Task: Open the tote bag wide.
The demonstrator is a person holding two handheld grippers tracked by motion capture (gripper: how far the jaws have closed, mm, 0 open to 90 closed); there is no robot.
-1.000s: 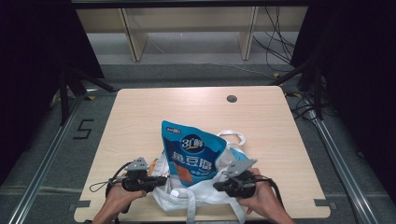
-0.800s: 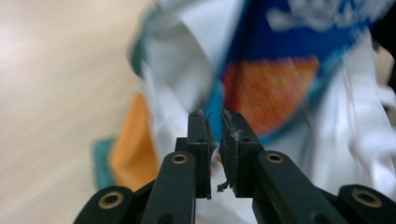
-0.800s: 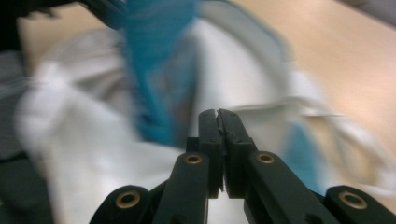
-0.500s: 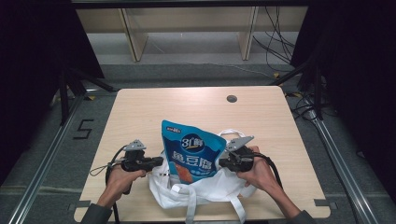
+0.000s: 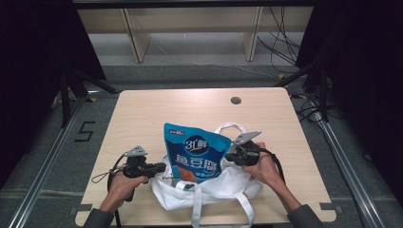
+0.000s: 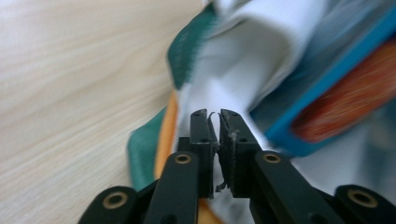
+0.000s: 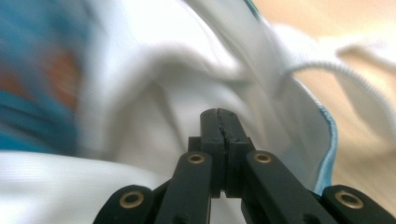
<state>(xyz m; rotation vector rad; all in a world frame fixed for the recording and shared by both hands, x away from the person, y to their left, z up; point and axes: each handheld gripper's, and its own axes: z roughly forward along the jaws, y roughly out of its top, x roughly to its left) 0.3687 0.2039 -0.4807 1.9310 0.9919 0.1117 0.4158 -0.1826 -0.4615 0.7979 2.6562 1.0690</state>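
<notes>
A white cloth bag [image 5: 223,183] lies on the wooden table [image 5: 142,118] with its mouth facing away from the person. A blue snack pouch [image 5: 196,154] rests with its lower end inside that mouth. My left gripper [image 5: 160,167] is at the bag's left rim, jaws closed on a thin edge of the white cloth [image 6: 219,79] beside green and orange trim [image 6: 161,140]. My right gripper [image 5: 229,156] is at the right rim, jaws pressed together against bunched white cloth [image 7: 196,84]. The pouch shows as a blue and orange blur [image 7: 42,74] to its left.
A looped white handle [image 5: 231,127] lies beyond the pouch, and two more straps [image 5: 197,209] trail toward the table's front edge. A round cable hole [image 5: 235,100] sits near the far edge. Bare wood stretches to the left and far side.
Both grippers have moved away from the person along the bag's sides, and the bag's rim has come up further around the pouch's lower end.
</notes>
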